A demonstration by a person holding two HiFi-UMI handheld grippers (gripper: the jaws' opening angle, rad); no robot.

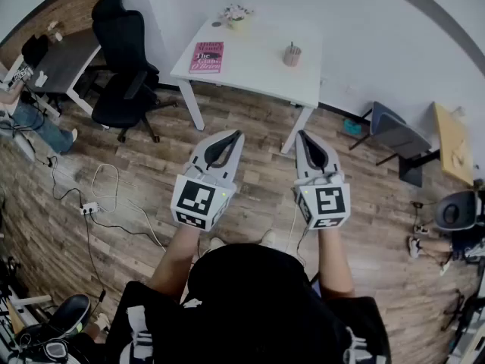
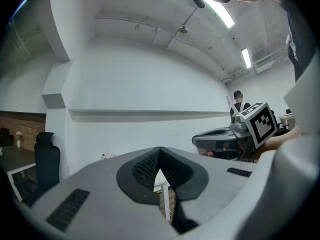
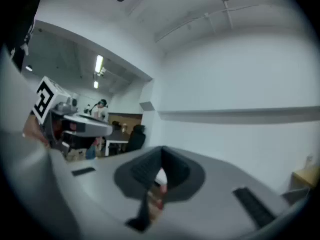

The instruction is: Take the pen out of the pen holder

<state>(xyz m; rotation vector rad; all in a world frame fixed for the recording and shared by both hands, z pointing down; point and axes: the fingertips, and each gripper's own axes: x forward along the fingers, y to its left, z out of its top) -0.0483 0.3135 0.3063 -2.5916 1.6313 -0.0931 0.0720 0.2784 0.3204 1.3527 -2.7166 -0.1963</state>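
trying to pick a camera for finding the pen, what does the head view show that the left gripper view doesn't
Only the head view: the pen holder and a pink book, both on the white table.
Only the left gripper view: the ceiling lights and the upper wall.
Both: the left gripper and right gripper, each with jaws closed tip to tip on nothing, and a black office chair.

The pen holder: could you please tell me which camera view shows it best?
The head view: the pen holder stands in plain sight on the white table. The left gripper view shows only a table leg, no holder; the right gripper view is too blurred to tell.
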